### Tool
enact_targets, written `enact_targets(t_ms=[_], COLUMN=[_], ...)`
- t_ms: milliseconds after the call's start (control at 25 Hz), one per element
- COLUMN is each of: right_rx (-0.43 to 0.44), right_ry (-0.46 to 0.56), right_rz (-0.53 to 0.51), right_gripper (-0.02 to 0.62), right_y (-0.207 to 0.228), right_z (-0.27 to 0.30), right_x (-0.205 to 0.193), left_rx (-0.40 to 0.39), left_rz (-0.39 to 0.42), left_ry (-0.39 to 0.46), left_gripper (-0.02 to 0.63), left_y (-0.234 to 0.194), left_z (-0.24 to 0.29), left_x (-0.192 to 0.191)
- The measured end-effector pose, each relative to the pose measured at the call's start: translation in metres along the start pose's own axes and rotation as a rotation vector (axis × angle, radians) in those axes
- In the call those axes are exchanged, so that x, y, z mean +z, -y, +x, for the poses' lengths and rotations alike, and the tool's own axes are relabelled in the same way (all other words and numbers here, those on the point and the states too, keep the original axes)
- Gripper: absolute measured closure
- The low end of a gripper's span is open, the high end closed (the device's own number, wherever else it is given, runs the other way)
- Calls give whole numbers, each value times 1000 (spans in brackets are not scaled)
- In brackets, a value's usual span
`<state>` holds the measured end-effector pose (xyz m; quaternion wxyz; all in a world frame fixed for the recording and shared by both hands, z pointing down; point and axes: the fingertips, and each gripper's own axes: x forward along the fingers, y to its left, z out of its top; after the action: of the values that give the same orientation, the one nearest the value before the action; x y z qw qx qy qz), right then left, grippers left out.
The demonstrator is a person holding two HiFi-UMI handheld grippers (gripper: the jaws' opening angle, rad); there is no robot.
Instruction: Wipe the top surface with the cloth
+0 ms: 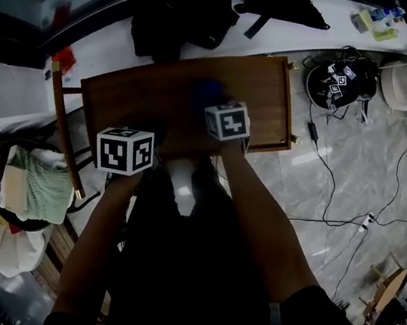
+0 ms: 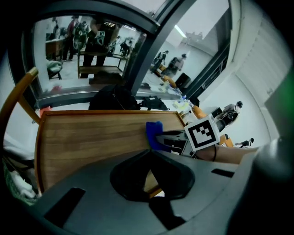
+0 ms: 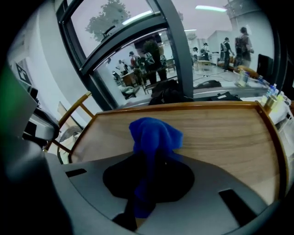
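Note:
The top surface is a brown wooden tabletop [image 1: 145, 95] with a raised rim. A crumpled blue cloth [image 1: 209, 90] rests on it near the middle, pinched in my right gripper [image 1: 214, 102], which is shut on it. In the right gripper view the cloth [image 3: 154, 133] bulges up from between the jaws of that gripper [image 3: 154, 153], its front touching the wood [image 3: 220, 128]. My left gripper [image 1: 142, 140] hovers at the table's near left edge. Its jaws [image 2: 148, 156] meet at the tips with nothing held. From there the cloth [image 2: 155, 133] lies ahead to the right.
A wooden chair [image 1: 61, 120] stands against the table's left side, with a basket of fabrics [image 1: 28, 184] beside it. Black bags [image 1: 182, 9] lie on the white ledge behind. On the floor to the right are a helmet [image 1: 339, 80], cables [image 1: 336, 194] and a white basin [image 1: 400, 82].

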<state>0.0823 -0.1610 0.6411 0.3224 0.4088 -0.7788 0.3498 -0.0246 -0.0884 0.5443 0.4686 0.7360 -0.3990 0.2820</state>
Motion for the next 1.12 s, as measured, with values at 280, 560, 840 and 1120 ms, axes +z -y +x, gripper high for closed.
enact_targets(t_ms=[280,560,840,1120], right_rx=[-100,-245,-310,-309], right_ry=[19,-4,-44,26], right_rz=[42,91,126,158], right_gripper=[534,534,534,534], right_y=[81,156,186,153], right_z=[-39,-79,-99,-103], right_x=[-12,-22,-26,-15], left_rx=[-39,-46,-25,8], left_rz=[33,38,24,-19], left_ry=[-15,-3,27,97], left_gripper=[595,595,595,595], left_y=[49,70,68,21], left_z=[33,40,18,-33], left_x=[3,0,-4,-2])
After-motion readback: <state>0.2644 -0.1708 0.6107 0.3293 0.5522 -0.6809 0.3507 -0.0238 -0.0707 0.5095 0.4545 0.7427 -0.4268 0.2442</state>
